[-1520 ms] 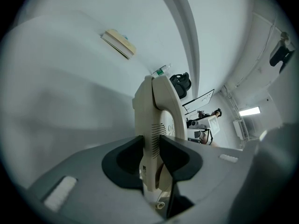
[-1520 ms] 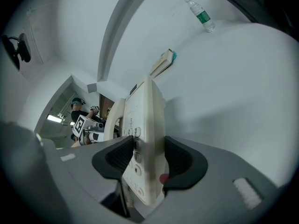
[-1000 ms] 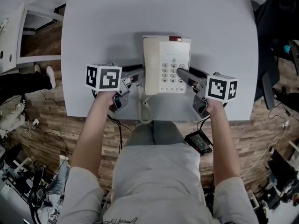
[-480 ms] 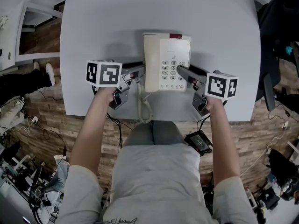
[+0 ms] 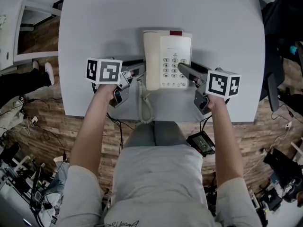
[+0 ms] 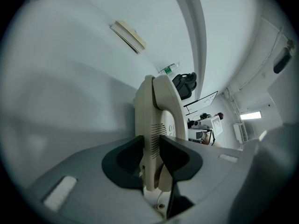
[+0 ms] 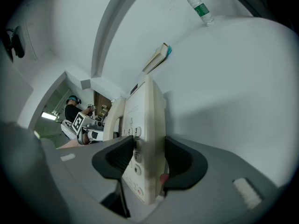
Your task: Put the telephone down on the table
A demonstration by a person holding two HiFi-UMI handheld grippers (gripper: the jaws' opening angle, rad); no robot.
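A cream telephone (image 5: 168, 60) with its handset on the left and keypad on the right is over the near middle of the grey table (image 5: 94, 22). My left gripper (image 5: 141, 72) is shut on its handset side, and my right gripper (image 5: 182, 70) is shut on its keypad side. The coiled cord (image 5: 144, 108) hangs toward the table's front edge. In the left gripper view the jaws of the left gripper (image 6: 150, 146) clamp the telephone (image 6: 156, 120) edge. In the right gripper view the right gripper (image 7: 149, 153) pinches the telephone (image 7: 147, 120) by the keys. Whether its base touches the table I cannot tell.
A water bottle (image 7: 198, 7) and a thin book (image 7: 158, 57) lie at the far end of the table. A white shelf (image 5: 9, 37) stands at the left, dark gear (image 5: 284, 22) at the right, and a black device (image 5: 201, 143) lies on the floor.
Both grippers and the telephone have shifted slightly away from the person, farther onto the table. Both grips are unchanged.
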